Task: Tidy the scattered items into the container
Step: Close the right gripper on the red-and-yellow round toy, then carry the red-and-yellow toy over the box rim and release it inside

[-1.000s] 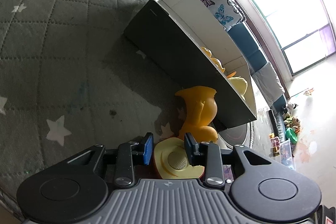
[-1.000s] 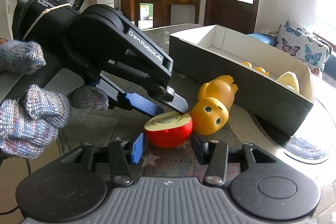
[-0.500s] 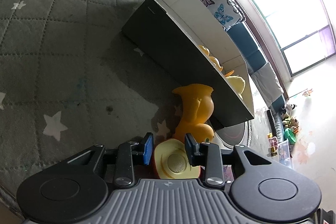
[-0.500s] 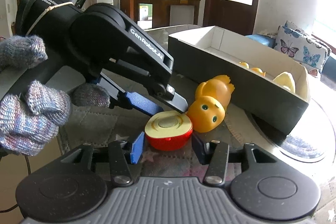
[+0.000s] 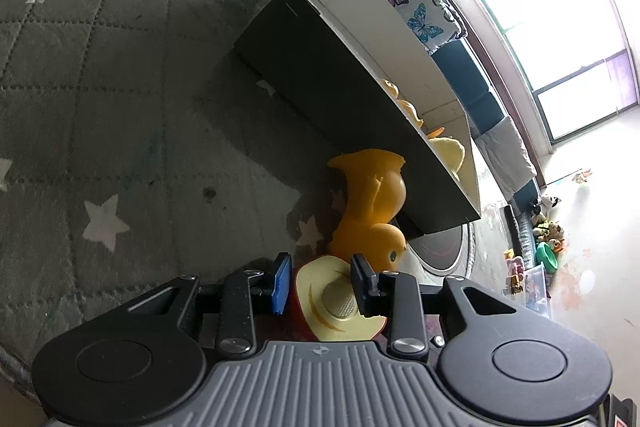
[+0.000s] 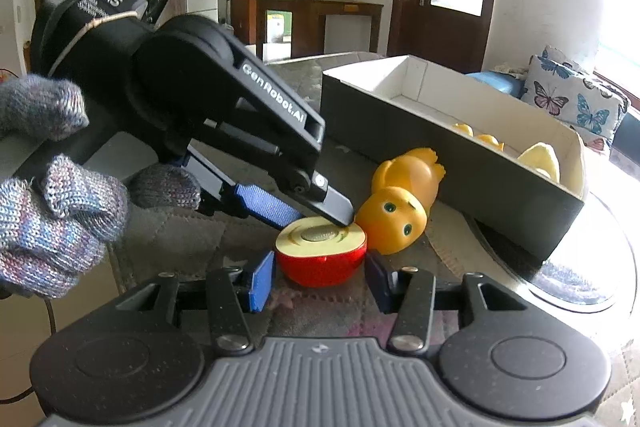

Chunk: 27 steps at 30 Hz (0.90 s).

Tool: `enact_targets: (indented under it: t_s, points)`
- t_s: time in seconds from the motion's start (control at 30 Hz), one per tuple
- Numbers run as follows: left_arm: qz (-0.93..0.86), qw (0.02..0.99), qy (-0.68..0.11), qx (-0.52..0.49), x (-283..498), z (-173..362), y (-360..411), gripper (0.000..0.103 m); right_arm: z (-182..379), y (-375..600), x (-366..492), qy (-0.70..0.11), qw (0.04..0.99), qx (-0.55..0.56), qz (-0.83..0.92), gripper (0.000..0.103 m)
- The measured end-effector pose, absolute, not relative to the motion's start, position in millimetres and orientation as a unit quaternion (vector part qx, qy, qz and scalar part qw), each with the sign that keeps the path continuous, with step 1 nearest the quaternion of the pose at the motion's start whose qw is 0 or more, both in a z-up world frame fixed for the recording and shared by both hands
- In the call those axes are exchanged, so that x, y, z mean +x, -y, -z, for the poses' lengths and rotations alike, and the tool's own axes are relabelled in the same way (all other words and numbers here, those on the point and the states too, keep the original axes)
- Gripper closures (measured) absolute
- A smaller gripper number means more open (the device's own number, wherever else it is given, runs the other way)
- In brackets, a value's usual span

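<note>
A red toy apple half point(image 6: 322, 253), cut face up, lies on the grey star-patterned mat point(image 5: 120, 107) next to an orange rubber duck point(image 6: 400, 203) lying on its side. My left gripper point(image 5: 322, 281) is open, its fingers on either side of the apple half point(image 5: 332, 301); it also shows in the right wrist view point(image 6: 316, 211) above the apple. My right gripper point(image 6: 318, 279) is open and straddles the apple half from the front. The dark open box point(image 6: 440, 163) behind holds several yellow toys.
The duck point(image 5: 372, 211) rests against the box's dark wall point(image 5: 340, 83). A butterfly-print cushion point(image 6: 576, 107) lies behind the box. A round glass surface point(image 6: 580, 283) shows under the mat's right edge. Toys litter the floor point(image 5: 540, 259) beyond.
Both grippers have edged slightly closer around the apple half. The apple and duck have not moved.
</note>
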State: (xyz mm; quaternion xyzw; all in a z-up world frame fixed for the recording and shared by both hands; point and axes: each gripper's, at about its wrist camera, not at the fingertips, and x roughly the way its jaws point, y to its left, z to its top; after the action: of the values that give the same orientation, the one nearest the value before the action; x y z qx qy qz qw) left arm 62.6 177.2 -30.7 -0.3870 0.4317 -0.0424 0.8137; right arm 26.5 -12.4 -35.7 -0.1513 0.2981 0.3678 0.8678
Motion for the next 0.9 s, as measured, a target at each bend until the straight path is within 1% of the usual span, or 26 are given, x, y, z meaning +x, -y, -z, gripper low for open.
enact_targets:
  t_s: [0.2, 0.37, 0.67, 0.9]
  points:
    - [0.052, 0.826, -0.408, -0.385, 56, 10, -178, 0.069, 18, 17, 23, -0.270, 0.873, -0.146, -0.379, 0.054]
    - [0.065, 0.842, -0.377, -0.381, 66, -17, -178, 0.069, -4, 21, 30, -0.236, 0.883, -0.139, -0.381, 0.054]
    - [0.082, 0.864, -0.339, -0.362, 119, -52, -170, 0.069, -31, 26, 75, -0.197, 0.902, -0.131, -0.361, 0.054]
    - [0.095, 0.861, -0.353, -0.353, 180, -47, -155, 0.069, -29, 34, 123, -0.208, 0.912, -0.115, -0.334, 0.054]
